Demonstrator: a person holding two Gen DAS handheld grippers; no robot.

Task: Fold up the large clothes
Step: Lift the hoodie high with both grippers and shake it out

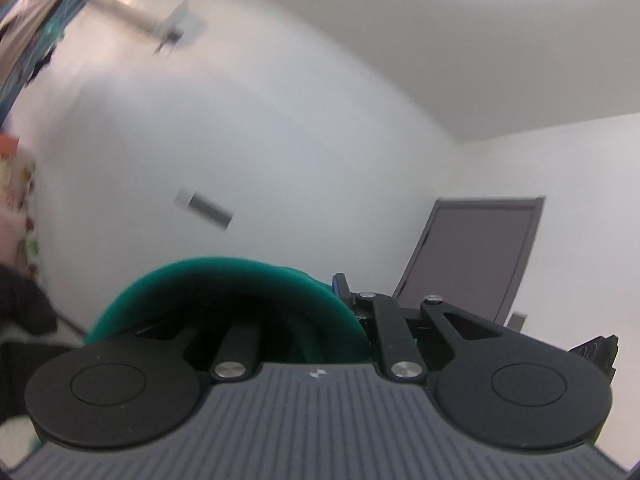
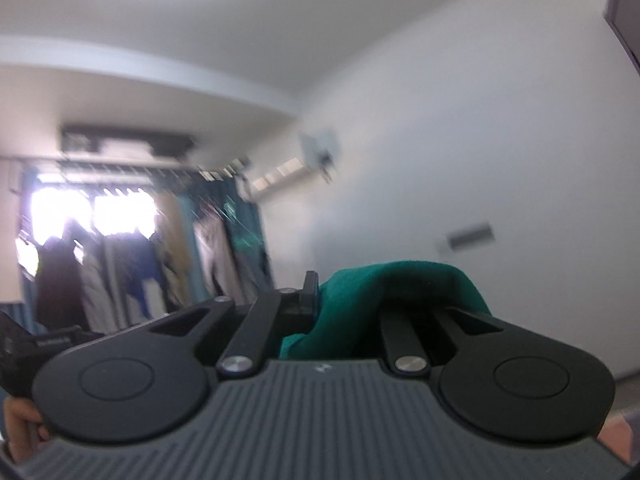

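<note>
White wall bkgd, both grippers (image 1: 352, 300) (image 2: 316, 300) level, clamping green garment (image 1: 224, 292).

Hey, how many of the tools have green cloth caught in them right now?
2. The left tool is shut on the teal green fabric garment, which bunches over its left side. The right tool is shut on the same garment, bunched over its right side.

Plain teal-green fabric garment (image 1: 224, 292) draped over black-armed, grey-ribbed left gripper (image 1: 344, 300) and matching right gripper (image 2: 320, 300); white walls (image 1: 280, 140); dark grey door (image 1: 472, 256).
</note>
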